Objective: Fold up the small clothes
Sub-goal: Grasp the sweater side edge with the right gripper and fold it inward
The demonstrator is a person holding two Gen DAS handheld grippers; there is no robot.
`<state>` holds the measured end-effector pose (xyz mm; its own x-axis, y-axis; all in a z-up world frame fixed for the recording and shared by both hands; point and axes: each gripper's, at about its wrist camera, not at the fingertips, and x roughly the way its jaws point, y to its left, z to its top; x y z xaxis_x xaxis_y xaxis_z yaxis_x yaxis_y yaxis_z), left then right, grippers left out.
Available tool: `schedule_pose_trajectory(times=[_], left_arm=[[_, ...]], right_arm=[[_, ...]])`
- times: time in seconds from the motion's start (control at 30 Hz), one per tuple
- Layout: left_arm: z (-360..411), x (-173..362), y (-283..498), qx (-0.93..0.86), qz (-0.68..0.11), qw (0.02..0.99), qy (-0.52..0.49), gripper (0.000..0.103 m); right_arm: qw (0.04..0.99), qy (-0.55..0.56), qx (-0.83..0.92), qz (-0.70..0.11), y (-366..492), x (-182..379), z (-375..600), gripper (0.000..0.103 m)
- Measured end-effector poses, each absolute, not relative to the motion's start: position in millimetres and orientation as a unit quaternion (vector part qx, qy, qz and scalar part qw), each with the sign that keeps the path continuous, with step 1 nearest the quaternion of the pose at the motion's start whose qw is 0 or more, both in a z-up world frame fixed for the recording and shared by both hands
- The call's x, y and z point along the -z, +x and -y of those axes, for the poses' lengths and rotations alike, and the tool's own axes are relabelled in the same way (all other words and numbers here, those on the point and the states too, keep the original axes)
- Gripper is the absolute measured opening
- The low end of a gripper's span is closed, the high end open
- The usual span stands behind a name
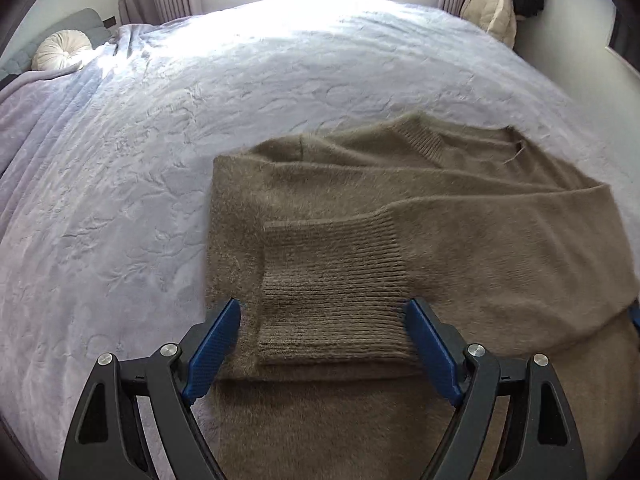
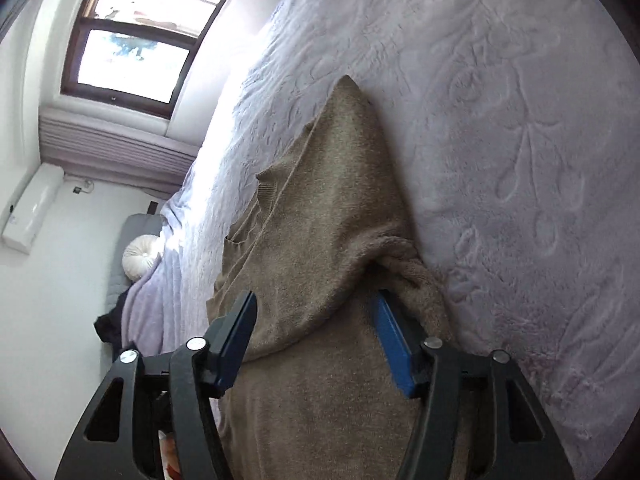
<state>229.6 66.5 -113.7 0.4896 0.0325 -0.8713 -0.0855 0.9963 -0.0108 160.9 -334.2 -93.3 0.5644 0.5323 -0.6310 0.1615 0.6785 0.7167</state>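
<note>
Embossed plush bedspread [image 1: 160, 160] under fuzzy ribbed-cuff sweater [image 1: 440, 220].

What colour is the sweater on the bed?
The sweater is a plain brownish olive, with ribbed cuff and collar. It shows best in the left wrist view.

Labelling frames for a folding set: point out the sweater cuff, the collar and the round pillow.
cuff [image 1: 332, 292]: left wrist view, ribbed middle.
collar [image 1: 420, 138]: left wrist view, ribbed band.
round pillow [image 1: 62, 50]: left wrist view, its centre.

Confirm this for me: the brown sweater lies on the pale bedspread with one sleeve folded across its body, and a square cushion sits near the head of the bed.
Not quite: the cushion is round, not square, as the left wrist view shows. The sweater, bedspread and folded sleeve are as stated.
</note>
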Motion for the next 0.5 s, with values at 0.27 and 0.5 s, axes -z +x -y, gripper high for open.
schedule_pose_trajectory(times=[0.27,0.5], left_arm=[[-74,127,229,-0.037,-0.489,0.871,-0.036,0.103],[-85,123,221,-0.028,-0.491,0.869,-0.051,0.103]], right_arm=[[0.829,0.351,-0.078,-0.428,172,100,345,0.007],[0.811,0.383,-0.082,-0.435,150,108,360,0.009]])
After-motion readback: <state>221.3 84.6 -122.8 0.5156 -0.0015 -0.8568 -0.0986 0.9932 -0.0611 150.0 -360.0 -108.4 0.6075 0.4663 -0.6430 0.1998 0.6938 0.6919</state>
